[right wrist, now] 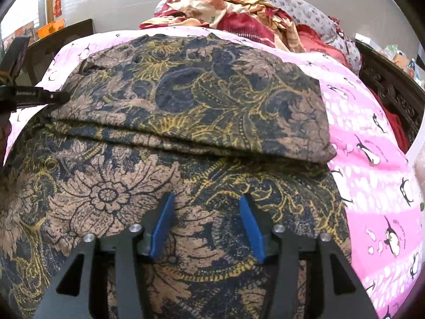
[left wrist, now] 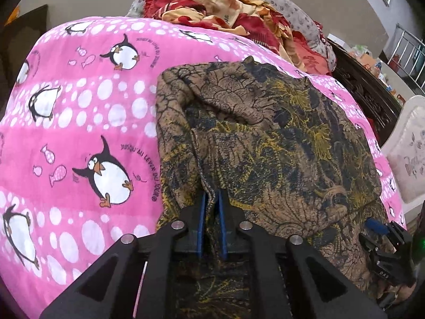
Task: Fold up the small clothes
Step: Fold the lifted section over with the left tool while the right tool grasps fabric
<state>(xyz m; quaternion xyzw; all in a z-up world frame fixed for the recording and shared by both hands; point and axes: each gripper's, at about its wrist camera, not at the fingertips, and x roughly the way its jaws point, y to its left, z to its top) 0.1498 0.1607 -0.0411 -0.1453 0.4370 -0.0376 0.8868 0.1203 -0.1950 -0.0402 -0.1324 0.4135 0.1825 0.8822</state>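
The left gripper (left wrist: 211, 196) pinches a ridge of the brown, black and yellow floral-patterned cloth garment (left wrist: 265, 138), apparently so it can carry that edge over for a fold. The right gripper (right wrist: 205, 207) hovers over the garment with its blue pads apart, holding nothing. The garment lies partly folded on the pink penguin-print bedsheet (left wrist: 79, 122), which gives it a flat bed.

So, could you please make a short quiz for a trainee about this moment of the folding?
1. True or false: the left gripper is shut on the brown patterned garment.
2. How do the jaws of the right gripper stand? A) open B) clamped on cloth
3. What animal is printed on the pink sheet?

Key: 1 true; 2 A; 3 penguin.
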